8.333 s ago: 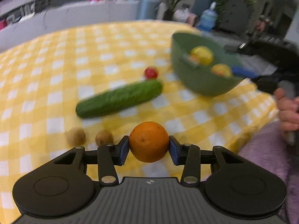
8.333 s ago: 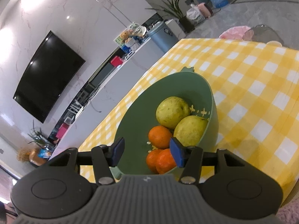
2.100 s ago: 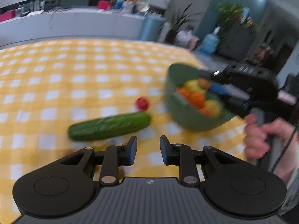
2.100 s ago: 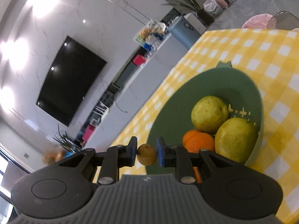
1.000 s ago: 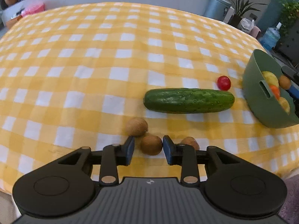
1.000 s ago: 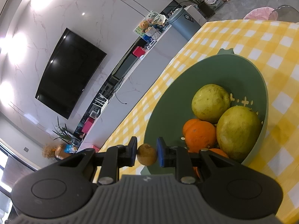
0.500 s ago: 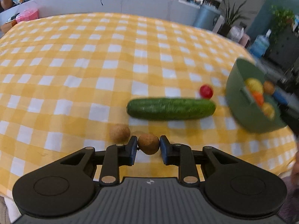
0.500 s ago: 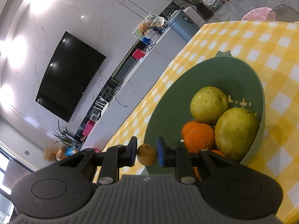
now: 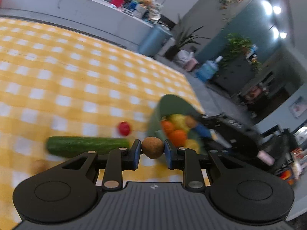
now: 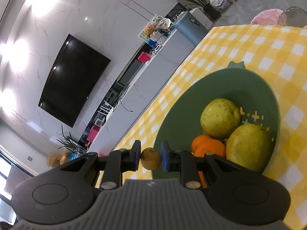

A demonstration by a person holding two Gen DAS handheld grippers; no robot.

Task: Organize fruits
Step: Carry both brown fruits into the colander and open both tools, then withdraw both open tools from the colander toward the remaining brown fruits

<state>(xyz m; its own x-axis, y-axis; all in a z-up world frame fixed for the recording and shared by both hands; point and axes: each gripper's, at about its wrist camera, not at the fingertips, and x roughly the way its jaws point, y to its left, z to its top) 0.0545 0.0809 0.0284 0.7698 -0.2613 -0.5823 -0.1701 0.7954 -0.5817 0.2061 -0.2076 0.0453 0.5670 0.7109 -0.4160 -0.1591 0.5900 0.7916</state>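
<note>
Lots of bare worktop [image 9: 57, 72] far back and to the left. Blocking the low way to the bowl [image 9: 155, 120]: cucumber [image 9: 86, 146] and tomato [image 9: 124, 128]. Over the bowl, the right tool [image 10: 150, 158] already there.

Marble wall [image 10: 86, 19], black TV [image 10: 73, 80]; teal wall [image 9: 239, 28], potted plant [image 9: 184, 38].

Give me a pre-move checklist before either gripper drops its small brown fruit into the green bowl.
1. Left gripper shut on its small brown fruit: ok.
2. Right gripper shut on the other brown fruit: ok.
3. Right fruit over the green bowl: cannot tell, it sits at the near rim.
4. Free space in the bowl: ok, far side bare.
5. Left fruit over the bowl: not ok, short of it.
</note>
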